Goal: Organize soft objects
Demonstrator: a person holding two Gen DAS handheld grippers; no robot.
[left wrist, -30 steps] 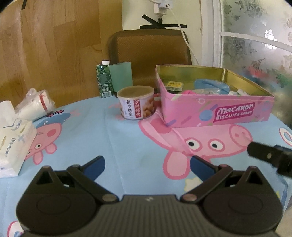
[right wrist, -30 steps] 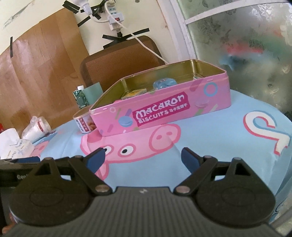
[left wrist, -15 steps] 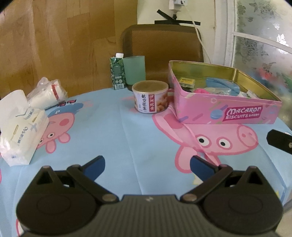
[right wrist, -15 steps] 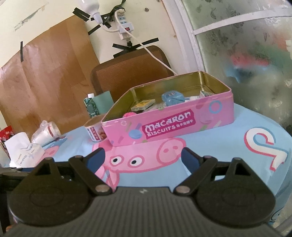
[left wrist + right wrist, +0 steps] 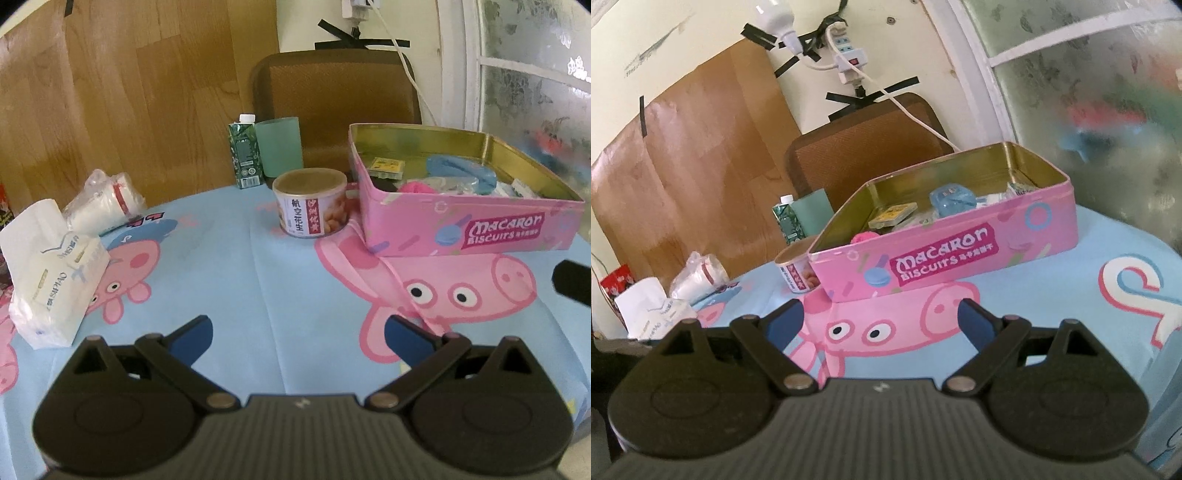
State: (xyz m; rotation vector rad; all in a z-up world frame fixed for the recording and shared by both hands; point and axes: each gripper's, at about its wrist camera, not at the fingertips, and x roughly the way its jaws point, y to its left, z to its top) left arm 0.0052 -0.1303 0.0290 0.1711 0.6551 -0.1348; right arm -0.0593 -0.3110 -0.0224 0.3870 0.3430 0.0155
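Note:
A pink Macaron Biscuits tin [image 5: 469, 229] [image 5: 945, 258] stands open at the far right of the table, holding a blue soft item [image 5: 461, 171] [image 5: 951, 197], a pink soft item [image 5: 415, 186] [image 5: 864, 237] and a small yellow packet [image 5: 388, 166]. A white tissue pack [image 5: 55, 273] [image 5: 653, 312] lies at the left. My left gripper [image 5: 297, 332] hangs open over the cloth, empty, well short of the tin. My right gripper [image 5: 881, 317] is open too, empty, in front of the tin. Its black body [image 5: 572, 284] pokes in at the left wrist view's right edge.
A peanut can [image 5: 312, 201] stands just left of the tin. Behind it are a green carton [image 5: 245, 153] and a green cup [image 5: 279, 146]. A bagged stack of paper cups [image 5: 103, 203] lies at the left. A brown chair [image 5: 336, 96] stands behind the table, whose cloth [image 5: 236, 280] is cartoon-printed.
Both grippers have drawn back and risen from the tin, so more of the table shows. Their jaws stay open and empty.

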